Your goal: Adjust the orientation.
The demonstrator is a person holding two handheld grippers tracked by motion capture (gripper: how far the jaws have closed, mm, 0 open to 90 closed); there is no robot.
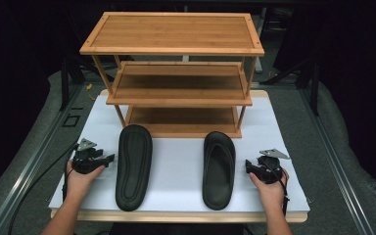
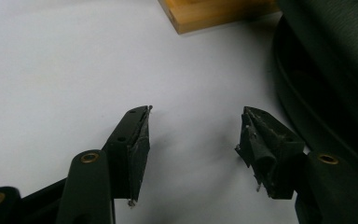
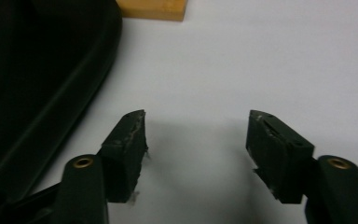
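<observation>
Bamboo rack point(image 1: 172, 49), three tiers, stands at twelve o'clock on my white-covered desk point(image 1: 176, 161); all shelves bare. High view: left slipper point(image 1: 133, 166) lies sole-up at seven o'clock, right slipper point(image 1: 219, 169) footbed-up at five o'clock, toes toward the rack. My left gripper point(image 1: 108, 159) rests just beside the left slipper's outer edge, my right gripper point(image 1: 248, 166) just beside the right slipper's.

Left gripper view: jaws wide, holding nothing; left slipper's point(image 2: 326, 79) rim at three o'clock, rack foot point(image 2: 209, 14) at twelve.

Right gripper view: jaws wide, empty; right slipper point(image 3: 42, 88) at nine o'clock, rack foot point(image 3: 154, 9) at twelve.

Risks, my judgement: soft rubber may fold under an edge pinch and droop or slip out. The low shelf openings look tight; a lifted slipper could catch a shelf lip or nudge the rack back.
</observation>
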